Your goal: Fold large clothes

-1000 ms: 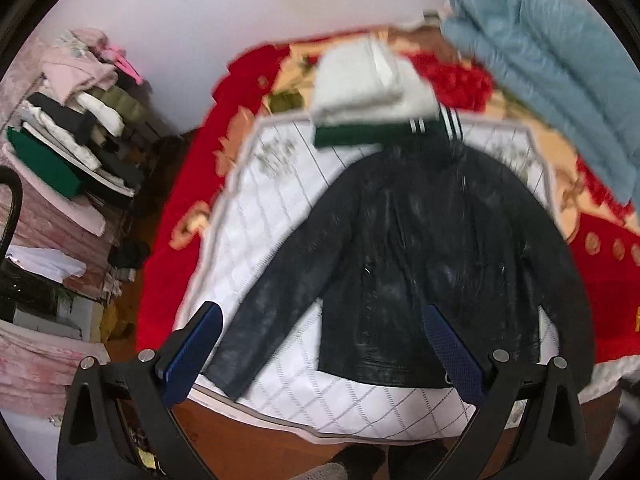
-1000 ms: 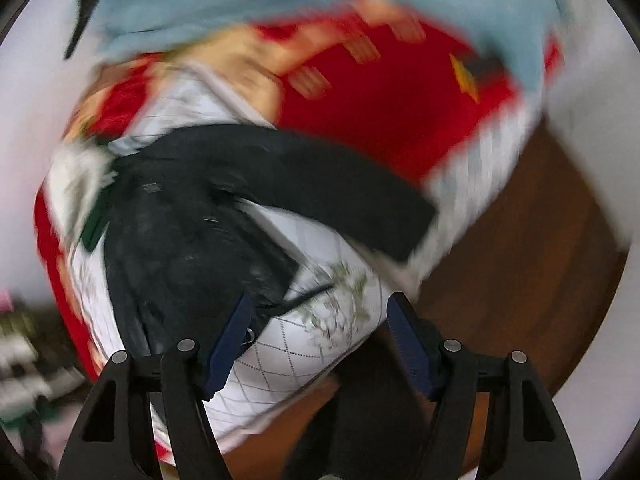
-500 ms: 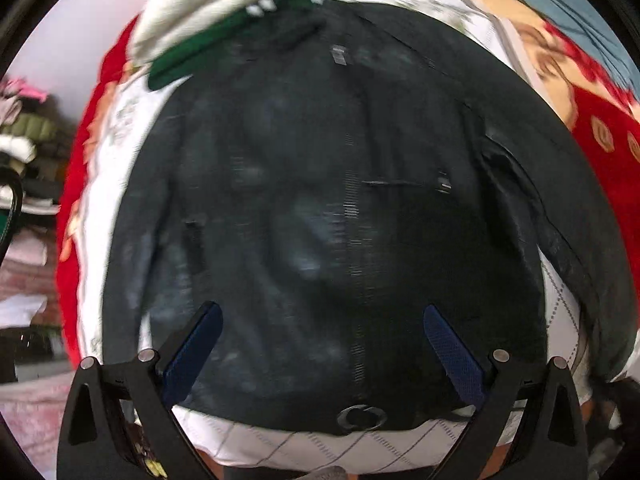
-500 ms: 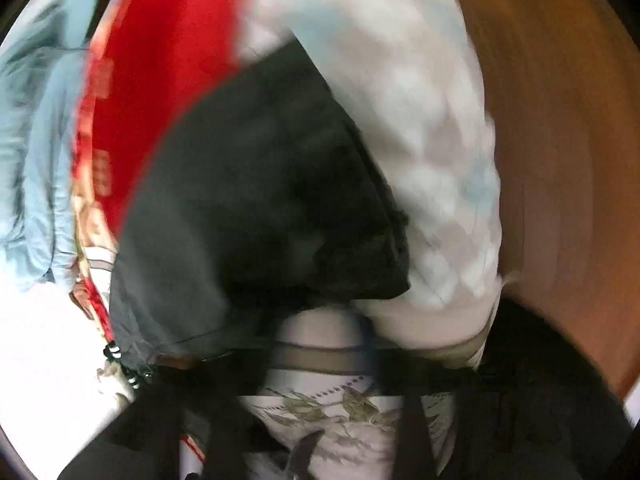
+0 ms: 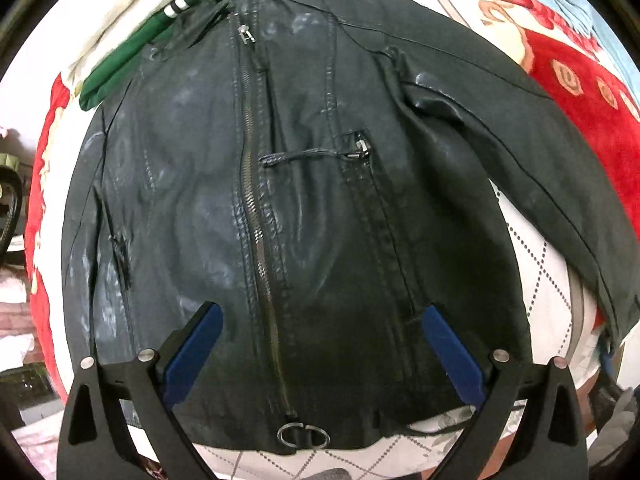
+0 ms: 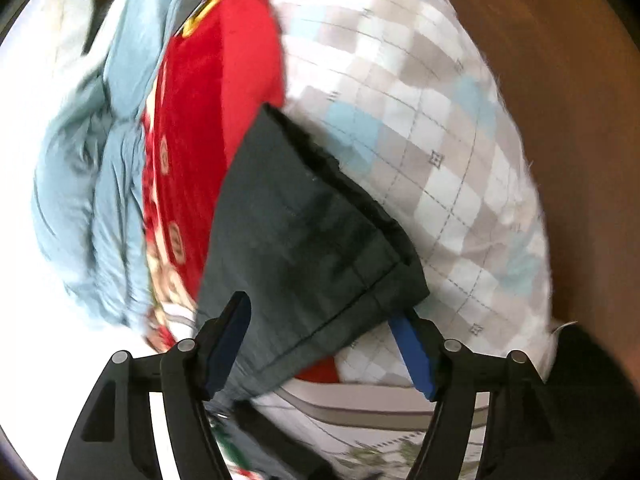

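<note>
Left gripper [image 5: 320, 344] hangs spread wide over the black leather zip jacket [image 5: 304, 200] – right gripper [image 6: 324, 334], fingers apart, apparently straddles its sleeve cuff [image 6: 320, 248].

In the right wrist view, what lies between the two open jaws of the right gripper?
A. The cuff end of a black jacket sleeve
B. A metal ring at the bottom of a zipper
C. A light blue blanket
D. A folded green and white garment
A: the cuff of the black jacket sleeve lies between the open jaws of the right gripper, on the checked quilt, not yet clamped.
</note>
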Demonstrator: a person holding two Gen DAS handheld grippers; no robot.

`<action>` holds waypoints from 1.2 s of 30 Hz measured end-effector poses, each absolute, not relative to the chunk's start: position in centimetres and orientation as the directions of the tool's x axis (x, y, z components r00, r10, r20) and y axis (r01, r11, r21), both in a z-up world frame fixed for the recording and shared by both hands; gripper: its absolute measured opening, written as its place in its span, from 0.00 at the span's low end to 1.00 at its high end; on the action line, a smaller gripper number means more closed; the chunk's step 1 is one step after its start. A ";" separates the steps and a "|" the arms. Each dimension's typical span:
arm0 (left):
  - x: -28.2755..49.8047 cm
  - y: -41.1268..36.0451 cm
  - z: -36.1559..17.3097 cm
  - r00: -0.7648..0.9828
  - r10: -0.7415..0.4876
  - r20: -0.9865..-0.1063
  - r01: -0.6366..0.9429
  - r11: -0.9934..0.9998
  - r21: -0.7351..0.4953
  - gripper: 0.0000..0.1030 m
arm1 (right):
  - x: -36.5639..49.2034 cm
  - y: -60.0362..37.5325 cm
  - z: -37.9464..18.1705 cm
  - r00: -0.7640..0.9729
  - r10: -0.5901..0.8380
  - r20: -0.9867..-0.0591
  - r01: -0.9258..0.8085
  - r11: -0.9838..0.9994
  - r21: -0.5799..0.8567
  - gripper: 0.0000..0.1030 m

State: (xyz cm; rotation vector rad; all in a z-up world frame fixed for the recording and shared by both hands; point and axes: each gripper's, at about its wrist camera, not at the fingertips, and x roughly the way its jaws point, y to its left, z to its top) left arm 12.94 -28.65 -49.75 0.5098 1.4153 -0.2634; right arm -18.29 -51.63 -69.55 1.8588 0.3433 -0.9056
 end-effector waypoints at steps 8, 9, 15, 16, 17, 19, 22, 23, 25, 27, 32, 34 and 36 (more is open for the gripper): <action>13.7 -28.7 -49.8 0.189 0.108 -0.976 0.481 0.856 0.188 1.00 | -14.8 -53.6 -62.2 0.599 -0.339 -0.726 0.699 -0.221 0.680 0.07; 13.6 -28.7 -49.8 0.187 0.108 -0.976 0.479 0.858 0.187 1.00 | -14.1 -54.0 -61.7 0.607 -0.341 -0.718 0.707 -0.181 0.684 0.07; 14.1 -29.0 -50.3 0.181 0.109 -0.977 0.464 0.867 0.183 1.00 | -12.6 -56.8 -66.8 0.589 -0.226 -0.776 0.731 -0.261 0.630 0.41; 14.1 -28.9 -50.4 0.180 0.109 -0.978 0.463 0.867 0.182 1.00 | -12.8 -56.9 -67.9 0.600 -0.228 -0.767 0.712 -0.286 0.642 0.41; 14.0 -29.0 -50.5 0.180 0.111 -0.977 0.462 0.868 0.183 1.00 | -12.9 -57.1 -68.5 0.600 -0.228 -0.767 0.706 -0.300 0.641 0.41; 14.6 -28.6 -51.0 0.179 0.113 -0.977 0.460 0.868 0.185 1.00 | -12.5 -57.3 -68.1 0.584 -0.268 -0.766 0.705 -0.300 0.643 0.33; 15.2 -28.0 -51.1 0.180 0.112 -0.977 0.447 0.876 0.183 1.00 | -11.7 -57.2 -66.1 0.545 -0.302 -0.782 0.740 -0.266 0.618 0.06; 15.4 -27.8 -50.9 0.178 0.110 -0.978 0.440 0.880 0.179 1.00 | -12.0 -57.0 -65.0 0.529 -0.319 -0.786 0.752 -0.253 0.609 0.06; 15.8 -27.1 -50.4 0.171 0.101 -0.980 0.418 0.893 0.165 1.00 | -12.1 -56.5 -62.0 0.508 -0.352 -0.786 0.781 -0.198 0.593 0.05; 16.5 -26.2 -49.6 0.169 0.106 -0.980 0.390 0.906 0.166 1.00 | -10.9 -55.9 -57.8 0.512 -0.398 -0.761 0.796 -0.113 0.595 0.05; 19.1 -22.5 -47.6 0.186 0.110 -0.976 0.311 0.936 0.164 1.00 | -5.1 -54.8 -50.0 0.616 -0.406 -0.675 0.758 0.072 0.648 0.05; 20.4 -20.3 -47.2 0.197 0.131 -0.972 0.270 0.946 0.182 1.00 | -0.8 -53.6 -47.3 0.678 -0.360 -0.641 0.723 0.166 0.671 0.05; 22.0 -17.9 -46.9 0.201 0.150 -0.968 0.223 0.955 0.194 1.00 | 4.3 -51.8 -45.5 0.720 -0.301 -0.625 0.693 0.263 0.671 0.05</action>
